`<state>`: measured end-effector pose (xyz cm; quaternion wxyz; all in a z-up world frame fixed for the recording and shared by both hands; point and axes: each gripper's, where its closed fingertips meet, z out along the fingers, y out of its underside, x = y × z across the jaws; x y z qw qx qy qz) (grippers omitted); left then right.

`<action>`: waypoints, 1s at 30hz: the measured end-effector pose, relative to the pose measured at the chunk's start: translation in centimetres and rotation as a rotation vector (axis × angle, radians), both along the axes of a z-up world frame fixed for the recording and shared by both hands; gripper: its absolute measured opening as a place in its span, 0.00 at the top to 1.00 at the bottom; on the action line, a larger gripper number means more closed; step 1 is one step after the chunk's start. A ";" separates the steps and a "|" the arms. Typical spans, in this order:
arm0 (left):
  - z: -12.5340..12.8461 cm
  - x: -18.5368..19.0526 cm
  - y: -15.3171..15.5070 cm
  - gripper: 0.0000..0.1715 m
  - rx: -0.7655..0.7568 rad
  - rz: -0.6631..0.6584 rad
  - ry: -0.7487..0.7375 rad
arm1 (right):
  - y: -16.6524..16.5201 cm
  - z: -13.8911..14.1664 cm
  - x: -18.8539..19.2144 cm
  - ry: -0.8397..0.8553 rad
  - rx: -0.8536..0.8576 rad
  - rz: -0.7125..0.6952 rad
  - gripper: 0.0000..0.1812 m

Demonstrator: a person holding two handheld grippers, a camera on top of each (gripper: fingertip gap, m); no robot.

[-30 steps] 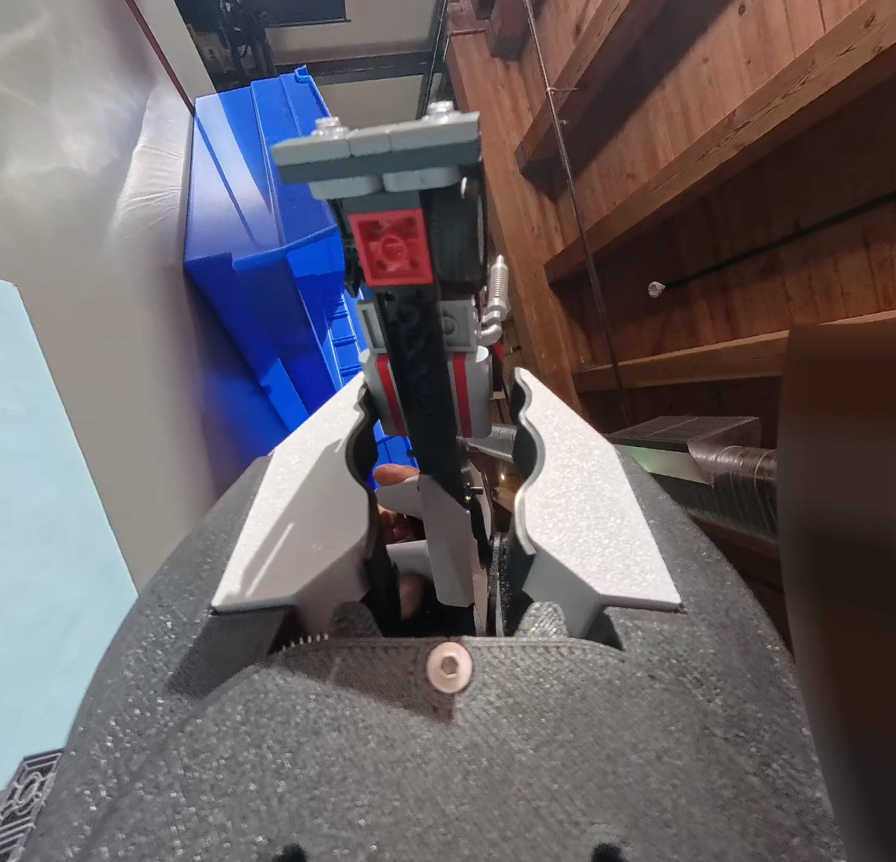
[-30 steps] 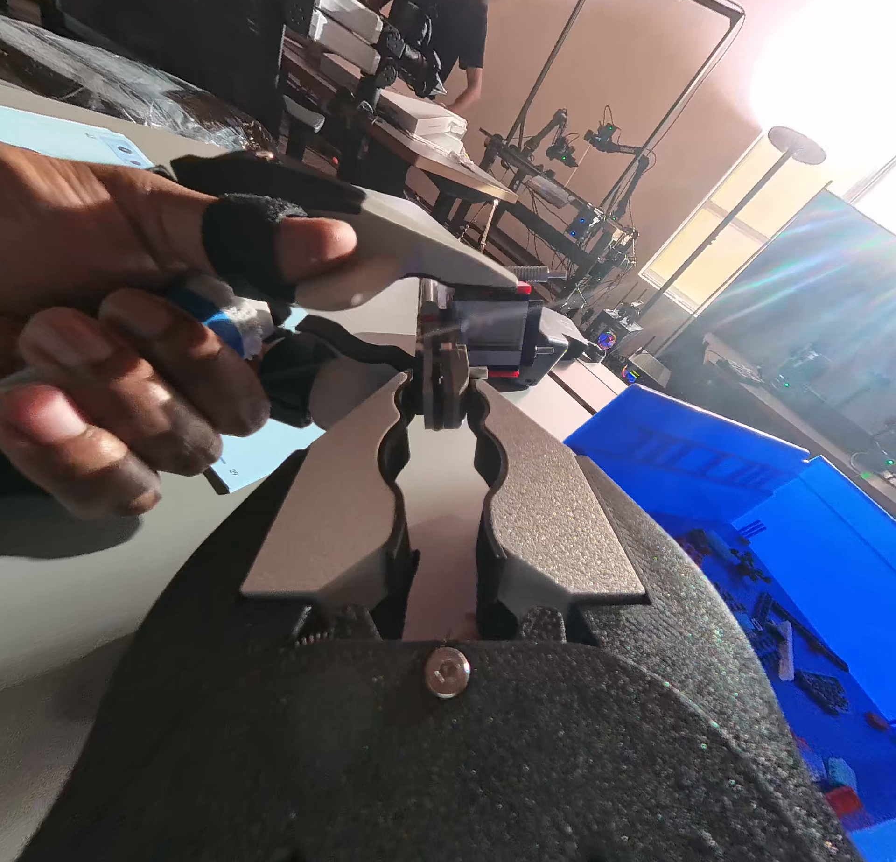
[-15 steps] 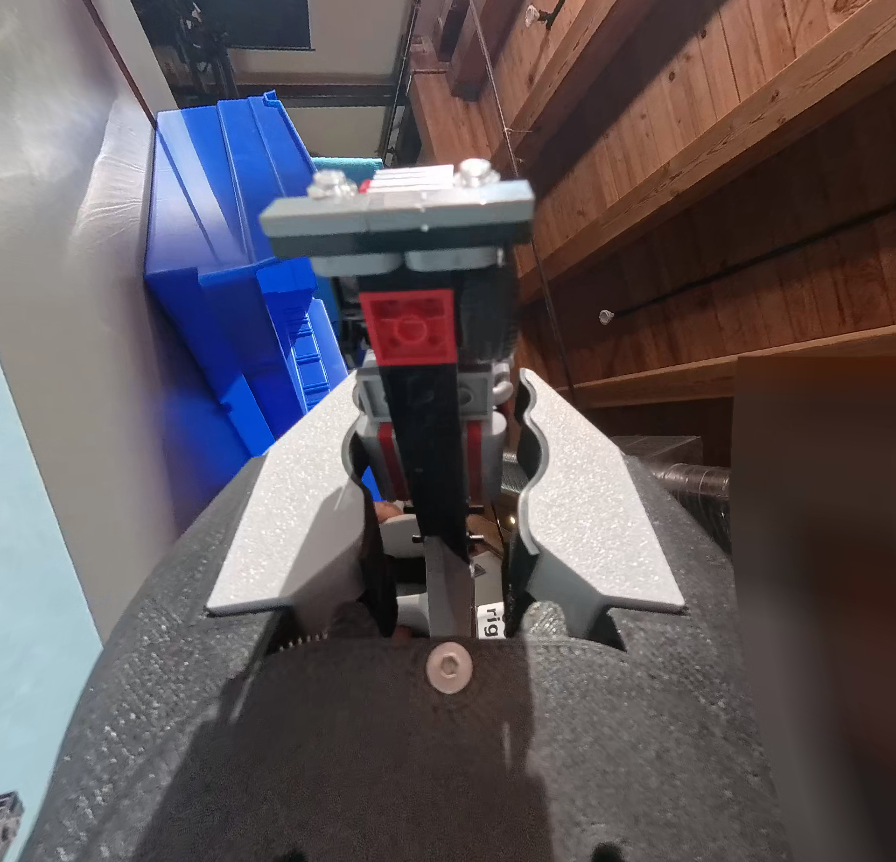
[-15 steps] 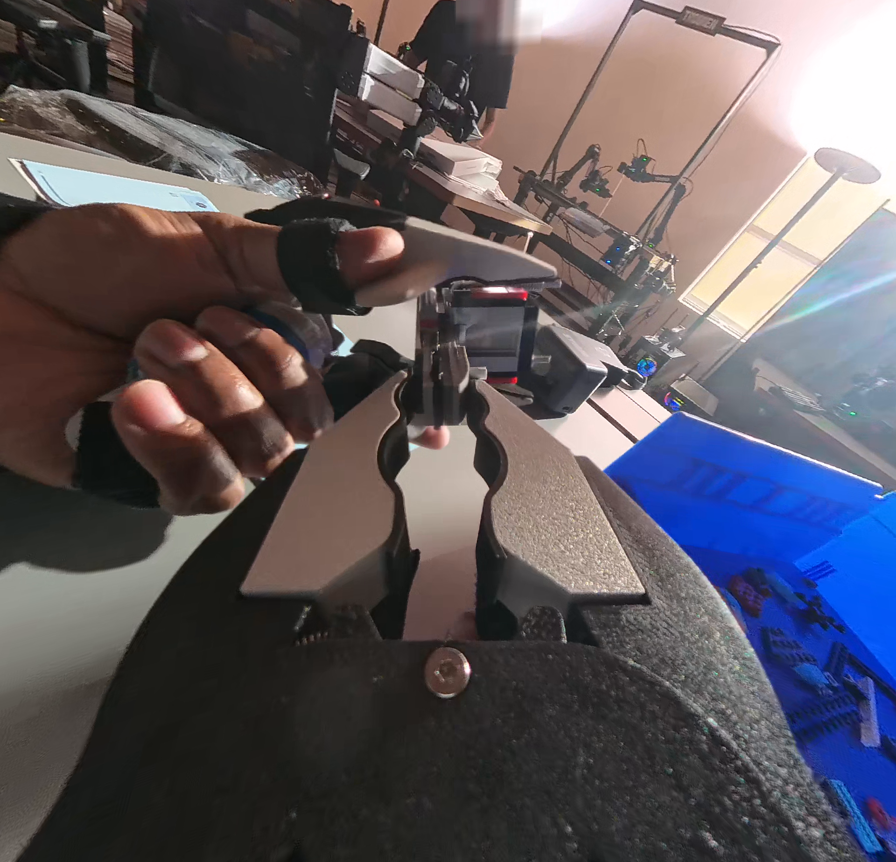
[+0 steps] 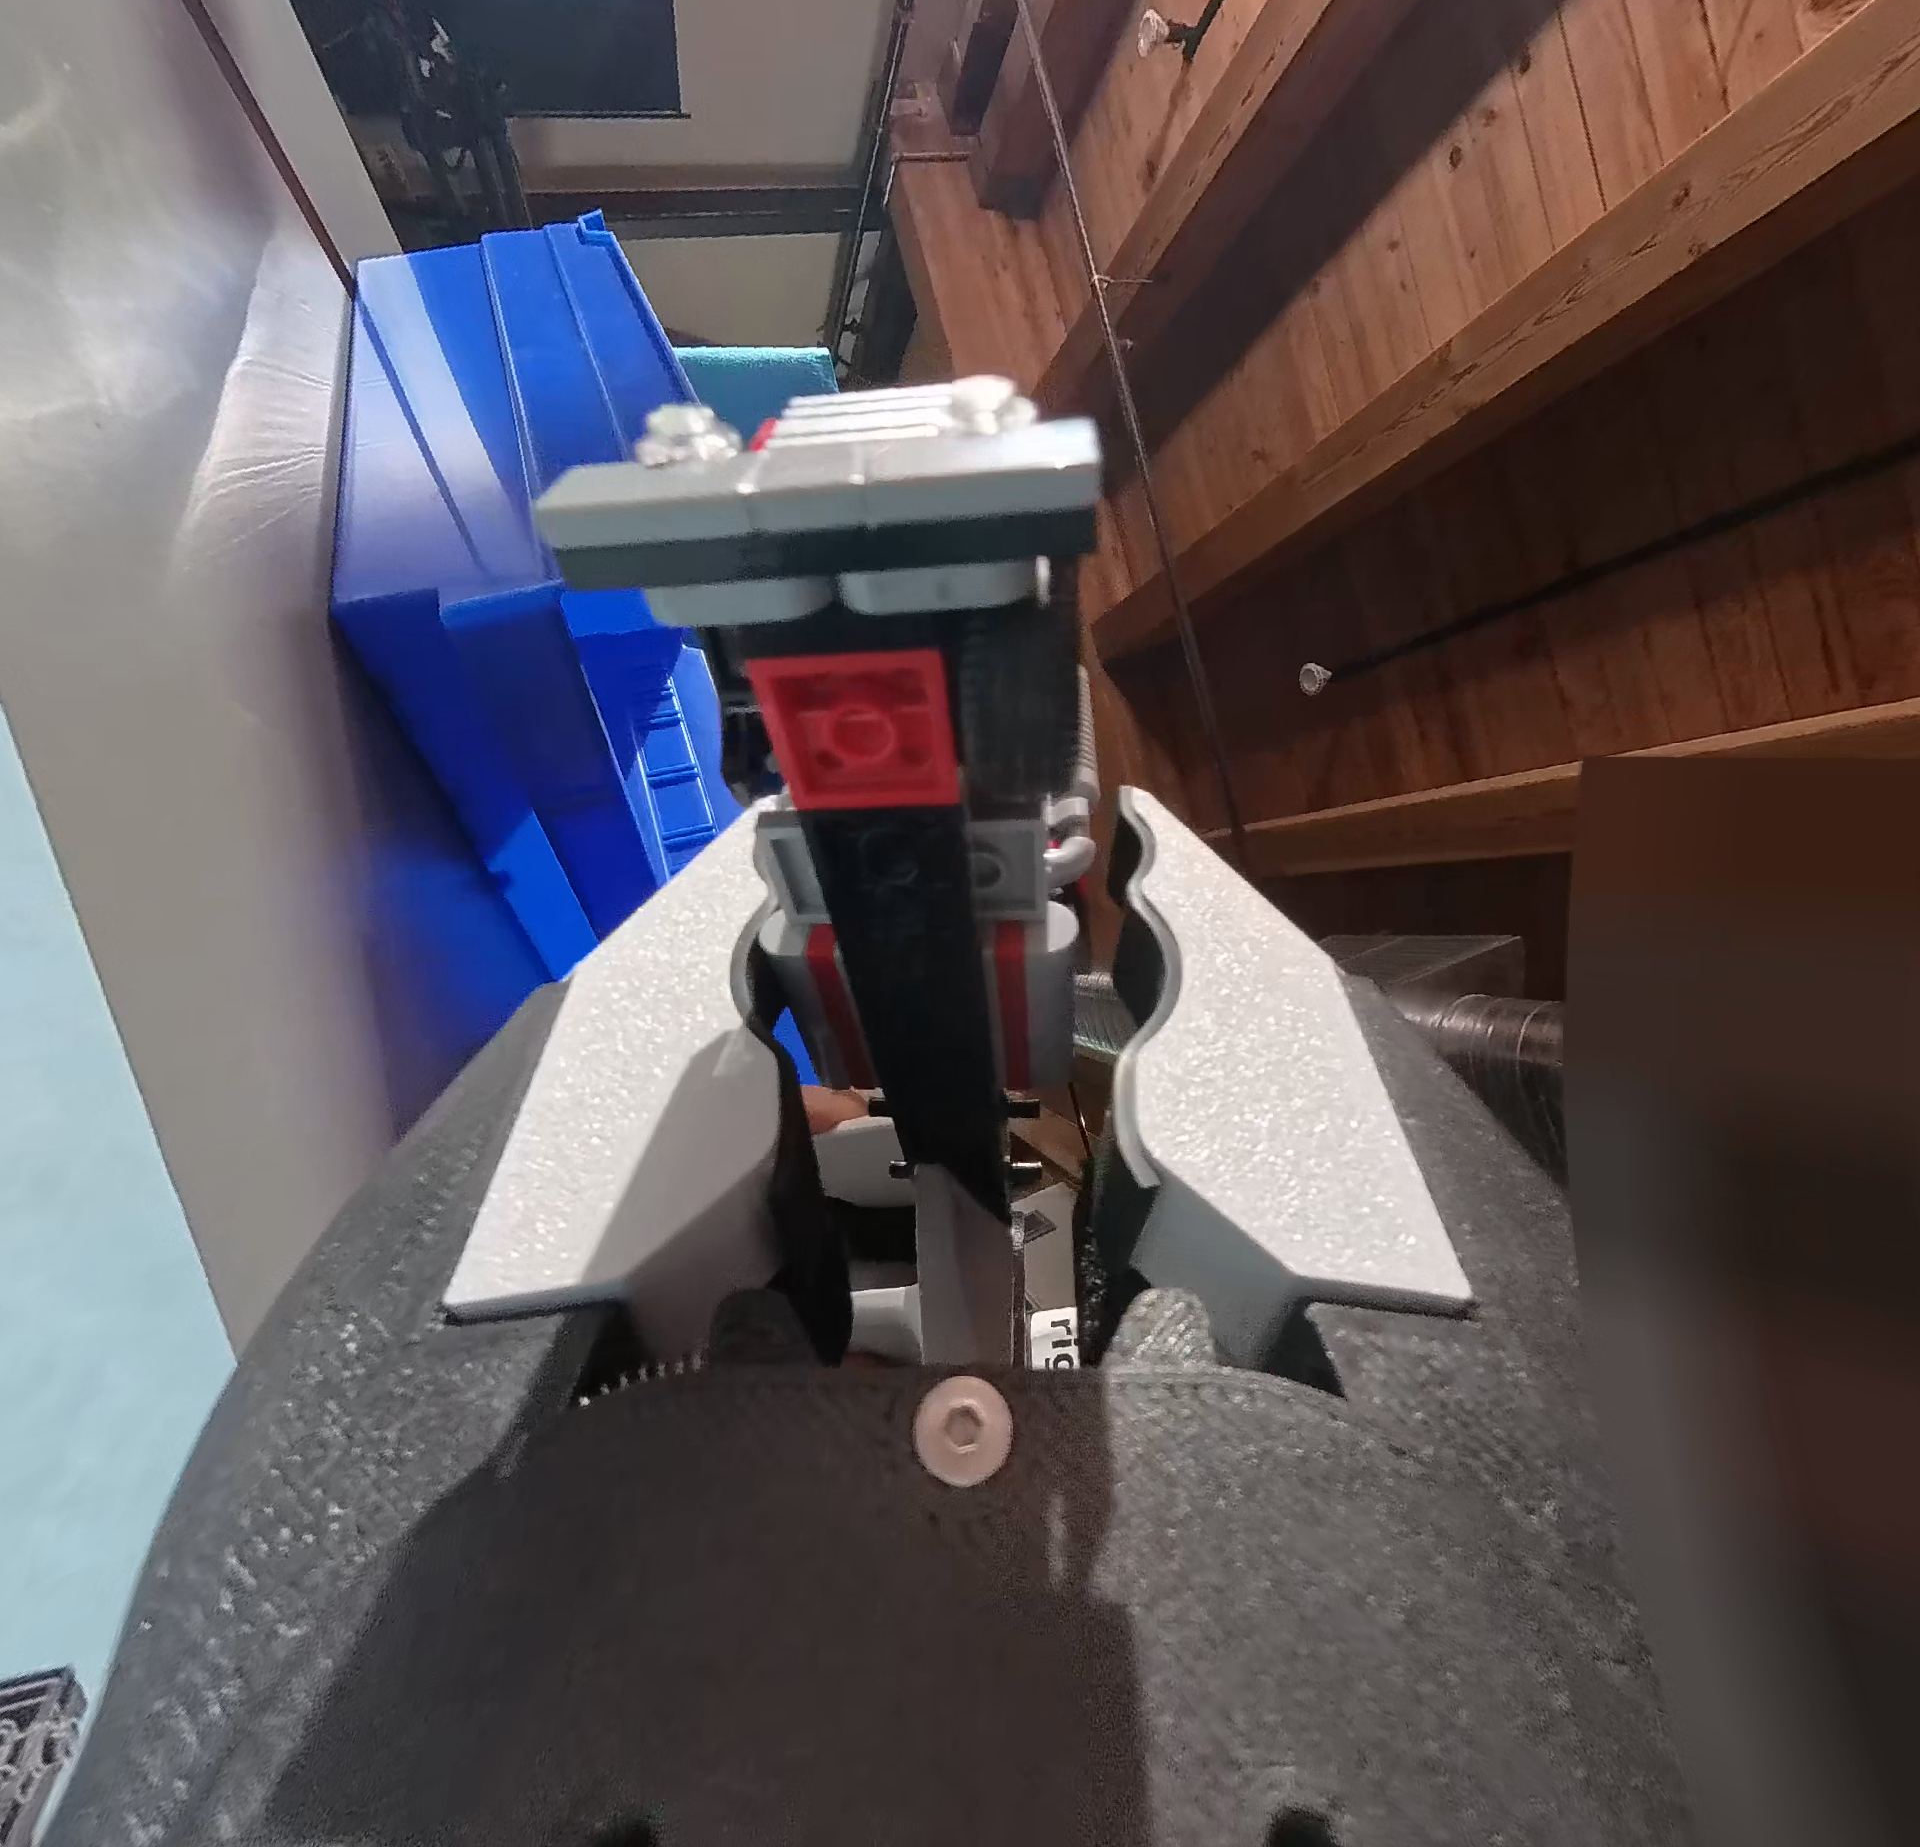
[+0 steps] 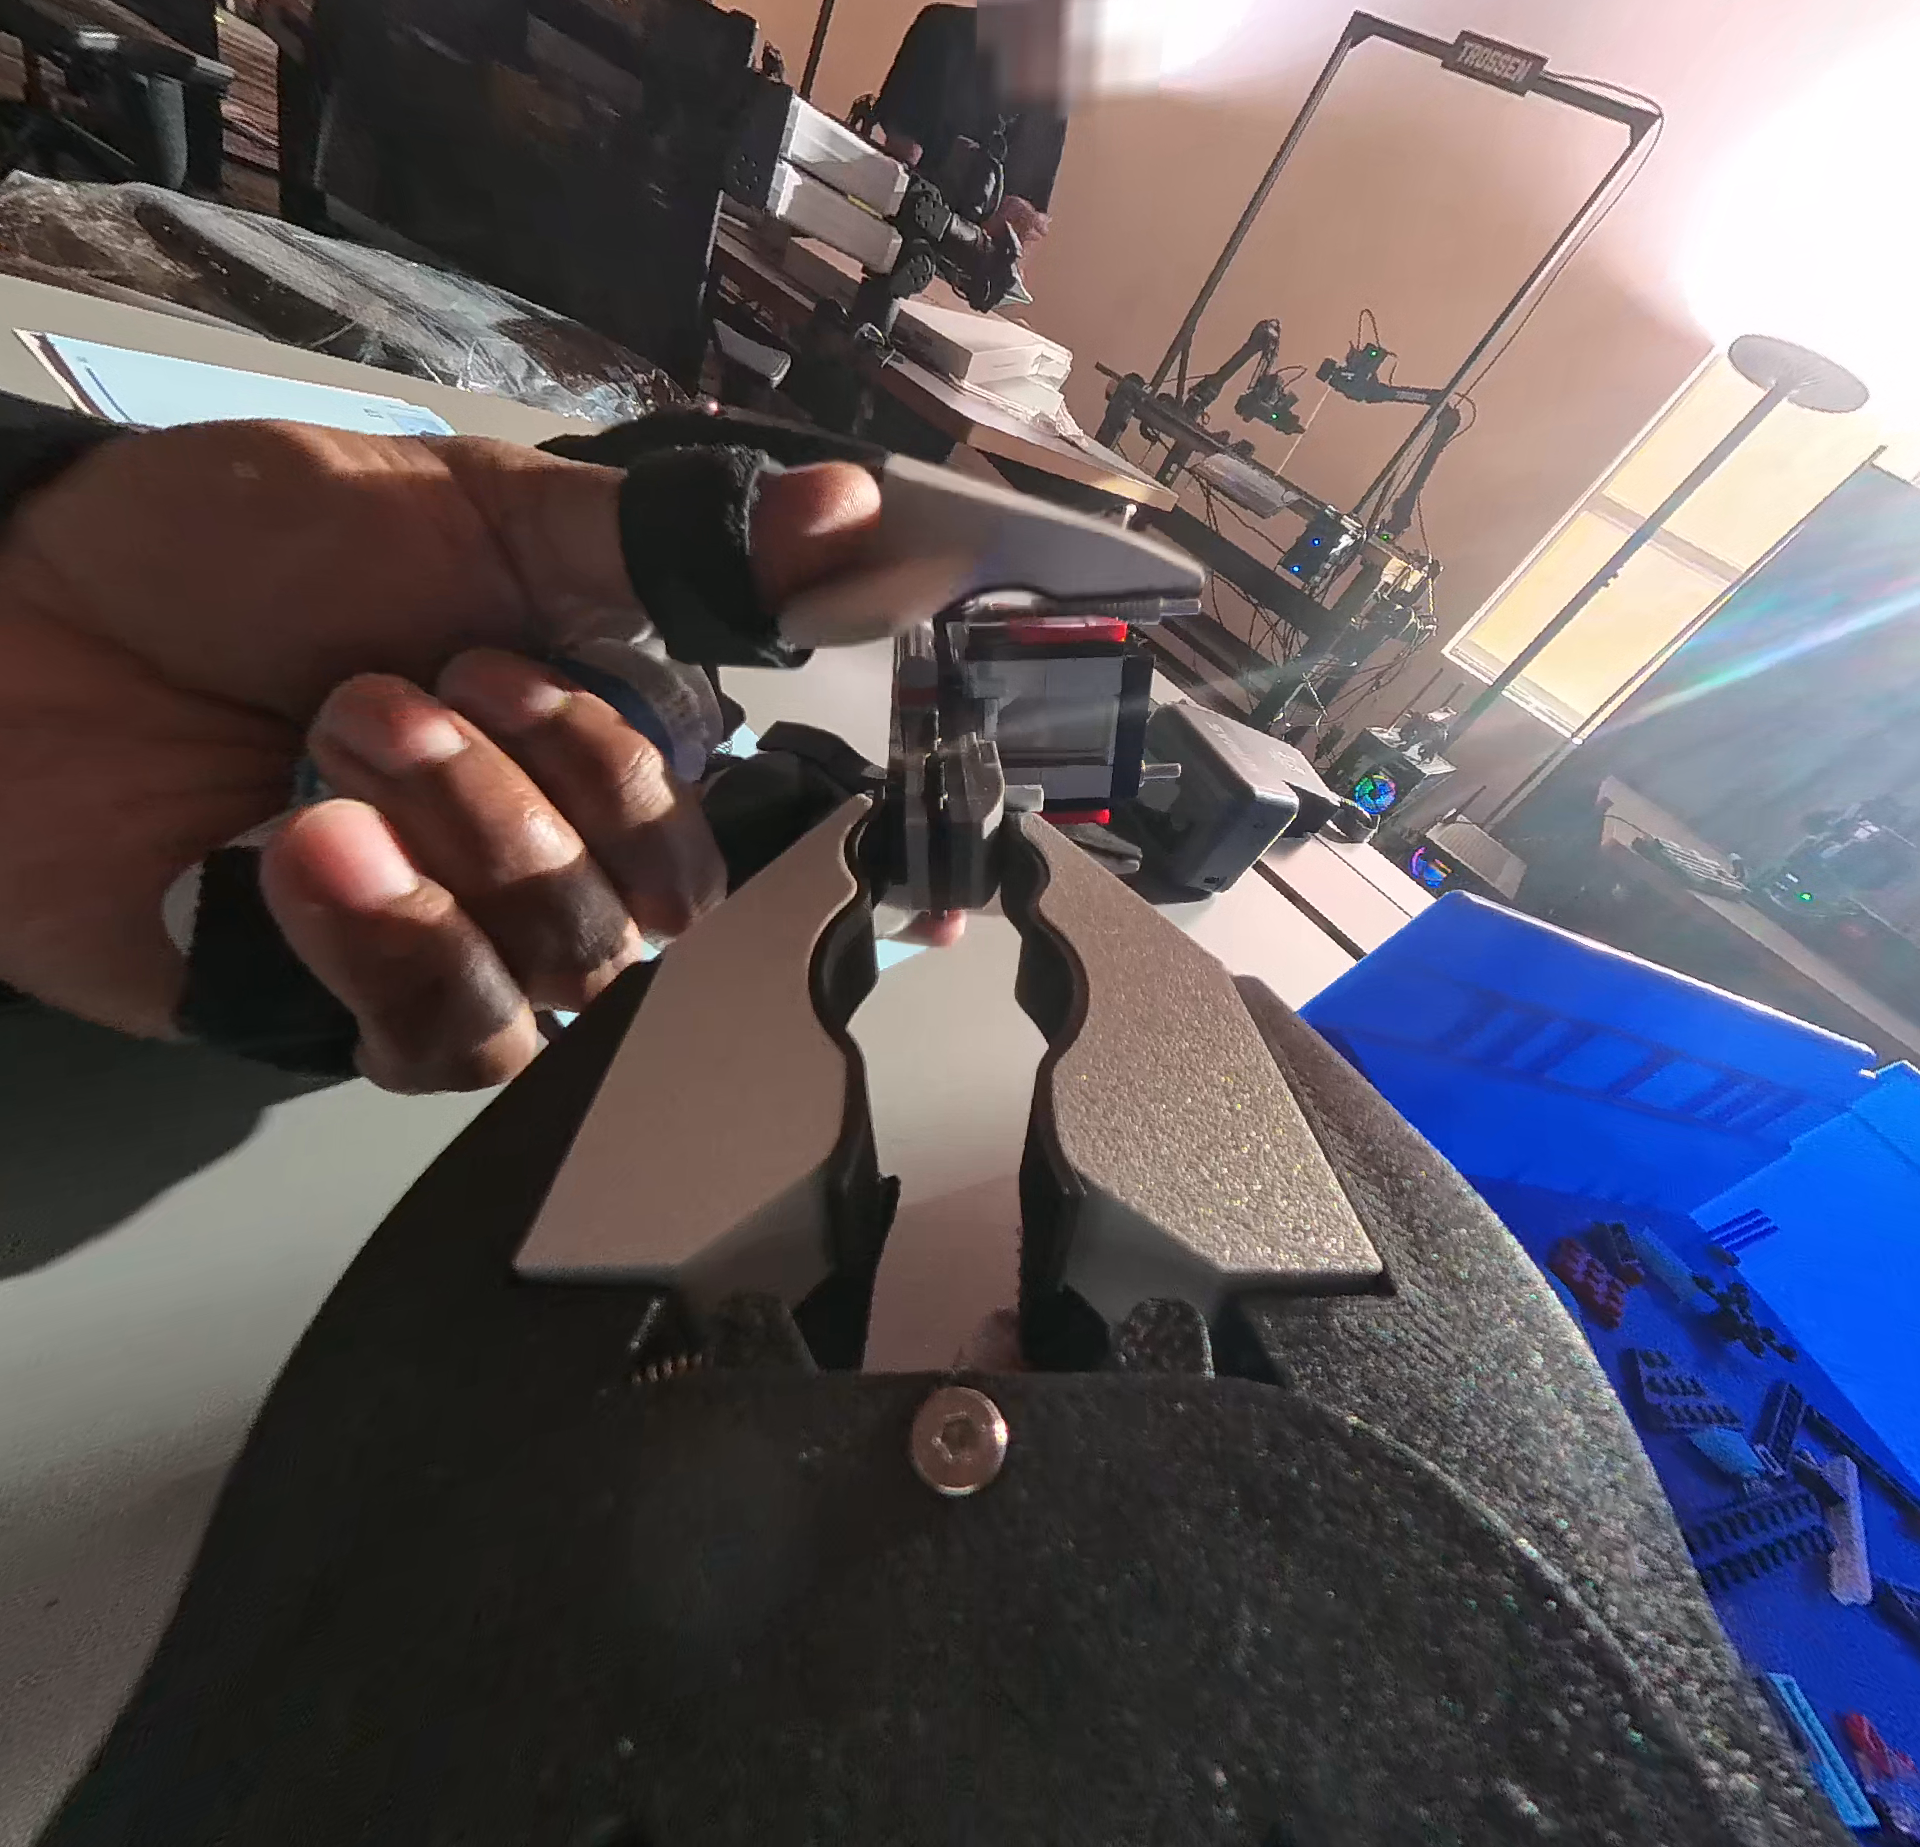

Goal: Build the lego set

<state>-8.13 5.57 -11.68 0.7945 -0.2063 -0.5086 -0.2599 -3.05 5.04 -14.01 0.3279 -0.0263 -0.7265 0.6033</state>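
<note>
The left hand-held gripper stands spread around the lego model, its fingers not visibly touching it. The right hand-held gripper pinches the lego model's near end, left of the blue bin on the table.

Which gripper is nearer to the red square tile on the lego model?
Left. The left gripper has its jaws either side of the lego model, just below the red square tile. The right gripper pinches the model's far end, away from that tile.
</note>
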 end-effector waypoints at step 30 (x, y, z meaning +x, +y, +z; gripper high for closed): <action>-3.5 -0.1 1.3 0.69 -0.270 -0.090 -0.090 | 5.1 -8.3 5.9 -0.296 0.570 0.494 0.84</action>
